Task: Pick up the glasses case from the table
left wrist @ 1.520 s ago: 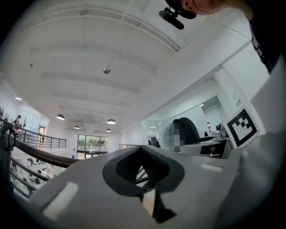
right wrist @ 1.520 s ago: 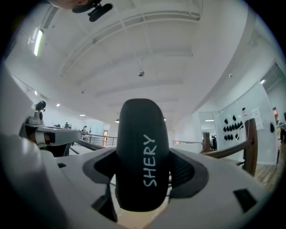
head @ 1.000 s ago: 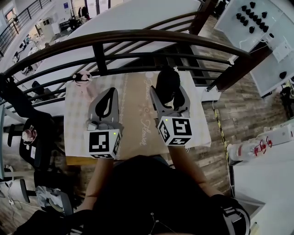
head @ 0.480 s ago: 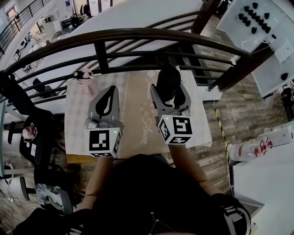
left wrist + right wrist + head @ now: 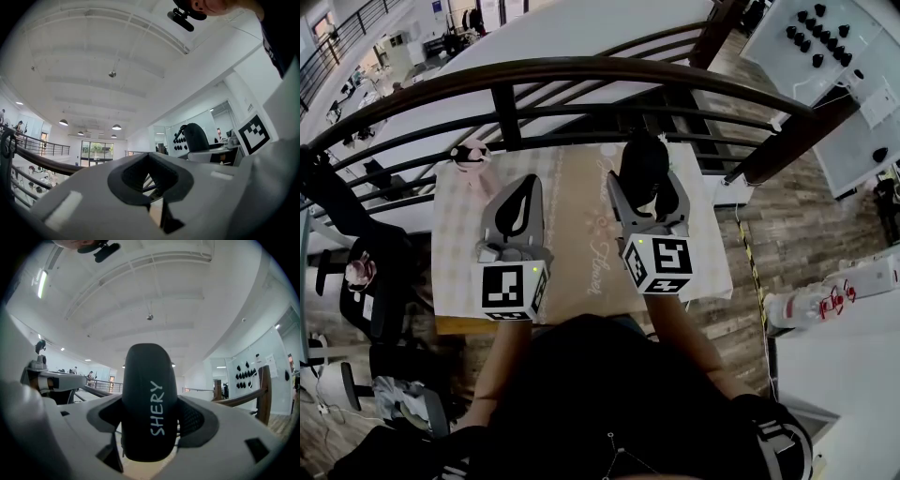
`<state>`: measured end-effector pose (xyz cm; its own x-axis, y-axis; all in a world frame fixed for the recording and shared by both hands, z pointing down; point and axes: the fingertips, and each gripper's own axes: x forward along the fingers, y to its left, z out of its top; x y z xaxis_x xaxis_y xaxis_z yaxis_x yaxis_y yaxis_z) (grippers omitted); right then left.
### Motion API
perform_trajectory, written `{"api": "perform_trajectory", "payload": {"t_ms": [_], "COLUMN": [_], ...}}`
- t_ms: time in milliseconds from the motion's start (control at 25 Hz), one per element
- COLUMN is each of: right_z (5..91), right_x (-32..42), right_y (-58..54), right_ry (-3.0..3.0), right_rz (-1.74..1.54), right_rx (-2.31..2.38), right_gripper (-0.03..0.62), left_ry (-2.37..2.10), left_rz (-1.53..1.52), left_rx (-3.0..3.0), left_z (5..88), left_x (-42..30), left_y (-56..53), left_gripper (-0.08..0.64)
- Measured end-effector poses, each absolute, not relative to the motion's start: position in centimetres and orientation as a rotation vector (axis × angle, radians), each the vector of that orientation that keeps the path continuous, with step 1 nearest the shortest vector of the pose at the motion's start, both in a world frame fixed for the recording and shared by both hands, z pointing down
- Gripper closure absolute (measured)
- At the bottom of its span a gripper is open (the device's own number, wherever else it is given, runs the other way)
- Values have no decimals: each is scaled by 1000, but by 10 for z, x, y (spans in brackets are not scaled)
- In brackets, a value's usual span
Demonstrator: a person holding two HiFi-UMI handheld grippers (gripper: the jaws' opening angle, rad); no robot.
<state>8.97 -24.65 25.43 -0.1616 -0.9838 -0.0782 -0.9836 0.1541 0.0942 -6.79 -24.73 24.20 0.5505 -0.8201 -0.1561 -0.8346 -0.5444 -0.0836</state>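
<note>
The right gripper (image 5: 645, 199) clamps the glasses case (image 5: 150, 394) mid-body; the left gripper (image 5: 149, 178) is closed, empty. The case looks stiff, light, slippery.

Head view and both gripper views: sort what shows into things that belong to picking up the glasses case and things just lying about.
Belongs to the job:
- glasses case, dark, clamped between the jaws of the right gripper
- cloth-covered table

Just lying about:
- left gripper, shut with nothing in it
- small pink figure at the table's far left corner
- dark railing beyond the table
</note>
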Motion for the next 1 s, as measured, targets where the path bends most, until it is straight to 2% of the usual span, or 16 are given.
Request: {"api": "perform_trajectory", "payload": {"t_ms": [1000], "right_z": [258], "right_x": [91], "right_y": [-249], "right_ry": [-2367], "right_rz": [-182], "right_rx": [2048], "right_gripper": [264], "left_ry": [1417], "left_rz": [149], "left_rx": [-2645], "left_z": [246], "left_x": [-69], "left_y": [-250], "left_gripper": [548]}}
